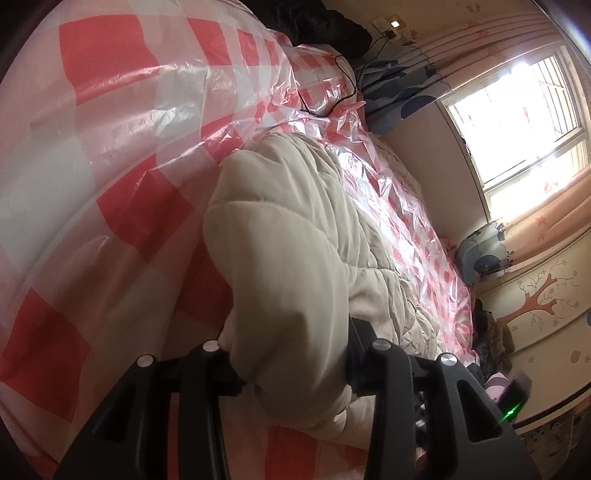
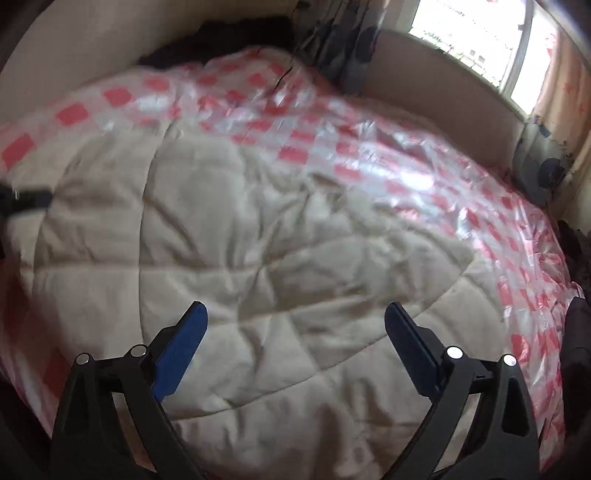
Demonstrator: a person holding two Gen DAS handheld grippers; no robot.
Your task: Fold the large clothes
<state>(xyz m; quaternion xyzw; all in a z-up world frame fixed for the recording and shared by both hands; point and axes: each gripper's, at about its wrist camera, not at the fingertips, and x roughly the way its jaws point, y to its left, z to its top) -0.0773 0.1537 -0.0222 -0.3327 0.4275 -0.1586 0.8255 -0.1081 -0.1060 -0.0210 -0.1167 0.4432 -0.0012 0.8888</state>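
Observation:
A large beige quilted garment [image 1: 288, 229] lies on a bed covered by a red-and-white checked plastic sheet [image 1: 110, 147]. My left gripper [image 1: 291, 354] is shut on a thick bunched fold at the garment's near end, with padding bulging between its black fingers [image 1: 356, 339]. In the right wrist view the same garment [image 2: 240, 240] is spread wide and creased over the sheet [image 2: 406, 177]. My right gripper [image 2: 295, 332] hovers over its near part, open wide, with nothing between the blue pads [image 2: 183, 349]. That view is blurred.
A black cable [image 1: 343, 74] trails over the sheet toward a wall socket. Dark clothing [image 1: 332, 29] is piled at the far end of the bed. Blue-patterned bedding [image 1: 399, 88] lies by the wall under a bright window [image 1: 517, 110]. A dark blurred part [image 2: 26, 201] shows at the left edge.

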